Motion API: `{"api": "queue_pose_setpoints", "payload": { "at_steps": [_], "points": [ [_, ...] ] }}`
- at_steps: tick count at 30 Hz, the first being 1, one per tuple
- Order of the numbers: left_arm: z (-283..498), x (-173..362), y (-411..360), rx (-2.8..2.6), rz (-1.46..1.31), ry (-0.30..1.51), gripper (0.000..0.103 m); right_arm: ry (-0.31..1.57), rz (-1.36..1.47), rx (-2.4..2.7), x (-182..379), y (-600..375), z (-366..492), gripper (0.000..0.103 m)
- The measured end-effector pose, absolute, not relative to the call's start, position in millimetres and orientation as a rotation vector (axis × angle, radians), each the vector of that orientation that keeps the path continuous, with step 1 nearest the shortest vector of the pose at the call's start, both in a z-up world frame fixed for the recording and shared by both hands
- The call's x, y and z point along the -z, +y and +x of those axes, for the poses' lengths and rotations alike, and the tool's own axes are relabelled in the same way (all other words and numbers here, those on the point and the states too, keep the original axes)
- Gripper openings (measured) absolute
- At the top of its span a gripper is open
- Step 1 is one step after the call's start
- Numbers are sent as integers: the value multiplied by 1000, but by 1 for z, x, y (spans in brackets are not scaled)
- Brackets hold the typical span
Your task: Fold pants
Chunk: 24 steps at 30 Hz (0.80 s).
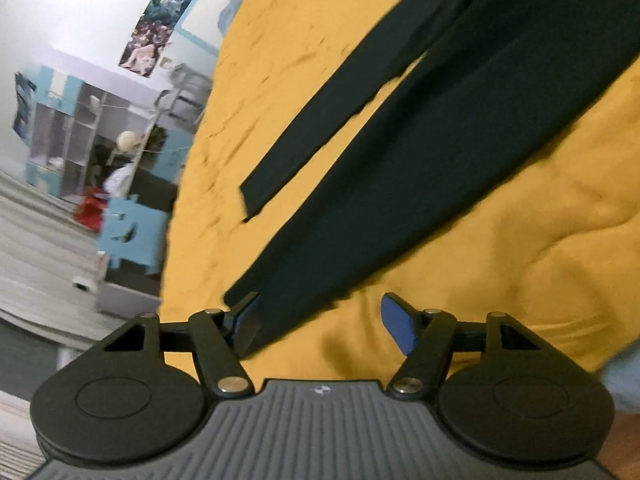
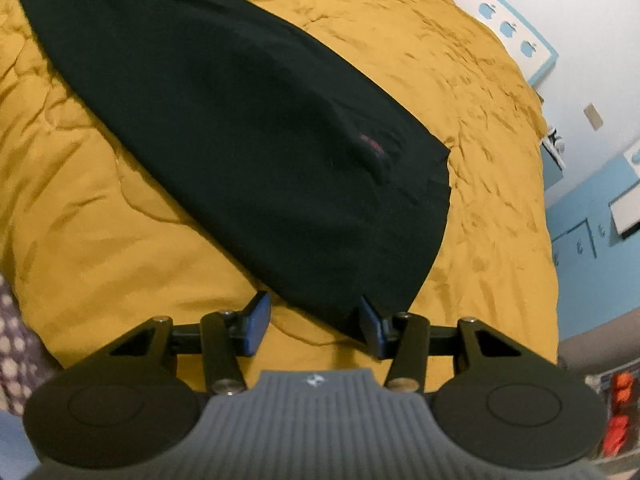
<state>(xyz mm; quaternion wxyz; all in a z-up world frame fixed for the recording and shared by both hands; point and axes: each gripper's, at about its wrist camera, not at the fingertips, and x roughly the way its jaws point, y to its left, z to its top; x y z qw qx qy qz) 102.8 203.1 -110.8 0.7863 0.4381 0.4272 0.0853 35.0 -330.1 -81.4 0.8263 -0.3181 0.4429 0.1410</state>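
Black pants [image 1: 420, 152] lie spread flat on a yellow bedspread [image 1: 312, 40]. The left wrist view shows the two legs; the nearer leg's hem reaches down between the fingers of my left gripper [image 1: 324, 324], which is open around the hem's corner. The right wrist view shows the waist end of the pants [image 2: 248, 136], with a small red label near the waistband. My right gripper [image 2: 316, 320] is open, its right finger at the waistband's near corner. Neither gripper holds cloth.
The yellow bedspread [image 2: 460, 80] is wrinkled and covers the whole bed. Left of the bed are blue and grey shelves [image 1: 72, 136] and a blue chair [image 1: 132, 236] on the floor. A white wall with blue trim [image 2: 516, 36] lies beyond the bed.
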Motion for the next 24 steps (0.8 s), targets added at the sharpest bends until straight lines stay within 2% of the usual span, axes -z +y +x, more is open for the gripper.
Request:
{"api": "queue_pose_setpoints", "payload": {
  "at_steps": [3, 5, 6, 7, 8, 11, 15, 17, 19, 20, 24],
  "points": [
    [111, 123, 204, -190, 941, 923, 69, 936, -713, -299, 82, -330, 35, 45],
    [111, 127, 198, -193, 941, 903, 49, 927, -742, -309, 82, -331, 32, 44],
    [111, 127, 195, -201, 932, 890, 42, 918, -773, -320, 82, -330, 29, 44],
    [110, 127, 196, -211, 914, 886, 26, 907, -803, -329, 83, -330, 27, 44],
    [109, 127, 194, -222, 879, 885, 16, 893, -833, -342, 83, -329, 24, 44],
    [105, 116, 197, -261, 749, 870, 4, 856, -919, -379, 87, -326, 19, 44],
    [103, 97, 201, -302, 630, 866, 2, 800, -1053, -428, 98, -320, 11, 37],
    [104, 88, 200, -320, 603, 866, 2, 760, -1121, -444, 104, -316, 7, 25],
    [105, 83, 202, -338, 577, 871, 2, 726, -1160, -450, 108, -314, 6, 3],
    [108, 79, 204, -346, 558, 874, 2, 712, -1165, -452, 107, -314, 5, 0],
    [120, 68, 211, -372, 511, 879, 1, 655, -1097, -414, 91, -319, 5, 0]
  ]
}}
